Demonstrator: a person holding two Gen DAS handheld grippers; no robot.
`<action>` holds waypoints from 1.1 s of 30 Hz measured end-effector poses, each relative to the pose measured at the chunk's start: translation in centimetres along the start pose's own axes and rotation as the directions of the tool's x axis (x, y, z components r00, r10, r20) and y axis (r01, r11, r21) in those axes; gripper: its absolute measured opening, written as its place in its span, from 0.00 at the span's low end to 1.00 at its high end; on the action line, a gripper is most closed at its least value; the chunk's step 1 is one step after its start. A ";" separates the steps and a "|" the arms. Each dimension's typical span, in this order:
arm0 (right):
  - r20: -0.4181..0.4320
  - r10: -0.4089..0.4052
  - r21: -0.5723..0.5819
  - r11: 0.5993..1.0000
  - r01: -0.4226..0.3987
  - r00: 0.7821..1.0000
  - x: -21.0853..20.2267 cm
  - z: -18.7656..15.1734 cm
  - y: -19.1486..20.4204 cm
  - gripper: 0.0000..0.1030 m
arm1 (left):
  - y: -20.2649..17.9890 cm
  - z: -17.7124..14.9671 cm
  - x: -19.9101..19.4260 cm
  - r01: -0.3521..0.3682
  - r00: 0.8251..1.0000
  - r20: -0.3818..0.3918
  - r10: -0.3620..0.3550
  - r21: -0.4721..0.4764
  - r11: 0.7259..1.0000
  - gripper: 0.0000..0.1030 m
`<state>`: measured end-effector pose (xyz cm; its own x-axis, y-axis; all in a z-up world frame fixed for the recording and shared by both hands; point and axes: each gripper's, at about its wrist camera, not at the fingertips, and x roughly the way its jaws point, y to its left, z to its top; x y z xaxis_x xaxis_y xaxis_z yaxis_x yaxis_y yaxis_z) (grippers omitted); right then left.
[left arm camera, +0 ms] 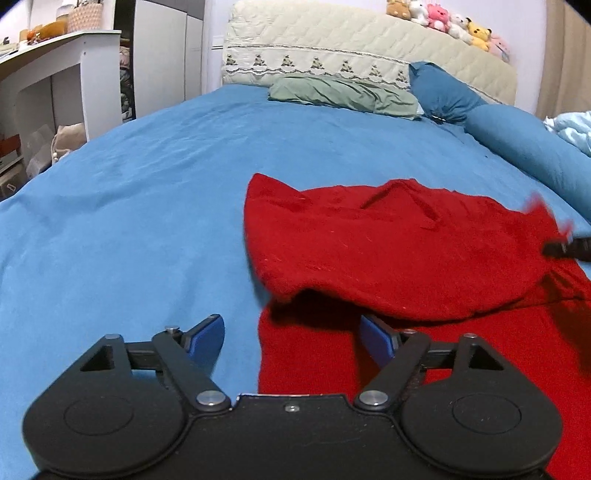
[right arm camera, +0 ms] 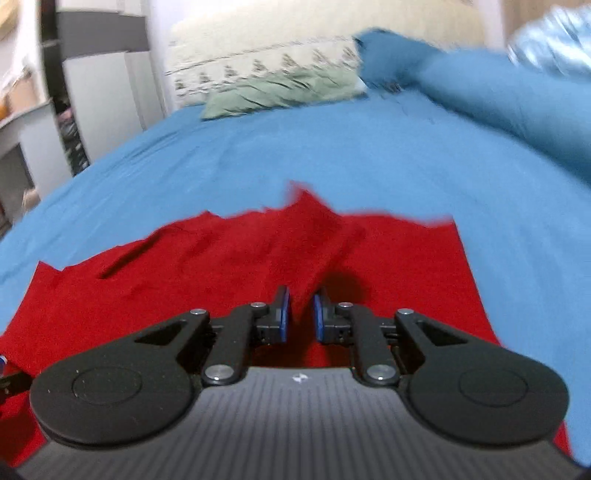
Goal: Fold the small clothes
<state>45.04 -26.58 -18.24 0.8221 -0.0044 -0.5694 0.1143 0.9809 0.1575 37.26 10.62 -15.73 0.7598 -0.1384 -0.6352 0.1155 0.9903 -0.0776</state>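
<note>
A red knitted garment point(left arm camera: 388, 251) lies on the blue bedsheet point(left arm camera: 129, 221), its upper part folded over and lifted above the lower part. My left gripper point(left arm camera: 291, 332) is open and empty, low over the garment's near left edge. My right gripper point(right arm camera: 301, 314) is shut on a raised fold of the red garment point(right arm camera: 310, 251) and holds it off the bed. The right gripper's fingers point(left arm camera: 565, 245) show at the far right of the left wrist view, on the garment's right edge. The right wrist view is blurred.
A green pillow point(left arm camera: 343, 92) and a blue pillow point(left arm camera: 443, 92) lie at the padded headboard point(left arm camera: 369, 40). A blue bolster point(left arm camera: 532, 147) runs along the right. A white desk point(left arm camera: 55, 74) stands left of the bed. Plush toys point(left arm camera: 447, 18) line the headboard.
</note>
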 end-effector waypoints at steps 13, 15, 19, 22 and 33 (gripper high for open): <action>-0.038 0.016 0.085 0.996 -0.013 0.999 0.6 -0.5 -2.3 0.60 | 1.6 0.2 -0.4 -0.044 0.999 0.016 0.045 -0.030 0.999 0.66; -0.043 0.003 0.099 0.995 0.001 0.999 1.1 -0.4 -2.8 0.50 | 1.8 0.2 -0.2 -0.047 0.999 0.015 0.047 -0.032 0.998 0.62; -0.041 -0.016 0.036 0.999 0.018 0.999 1.3 0.6 -2.4 0.19 | 1.7 0.4 0.4 -0.038 0.999 0.014 0.038 -0.017 0.999 0.58; 0.037 -0.006 0.028 1.000 0.005 0.999 -0.5 3.2 -3.0 0.19 | 1.5 0.4 0.6 -0.015 1.000 0.012 0.015 -0.009 1.000 0.36; -0.023 -0.095 -0.024 0.995 0.094 0.995 0.2 1.6 -7.3 0.19 | 1.7 0.7 0.8 0.008 0.999 -0.043 -0.012 -0.088 0.996 0.08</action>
<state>45.27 -34.08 -18.21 0.7946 -0.0931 -0.5999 0.1779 0.9805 0.0835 38.46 12.19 -15.83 0.7304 -0.1495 -0.6665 0.0649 0.9865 -0.1502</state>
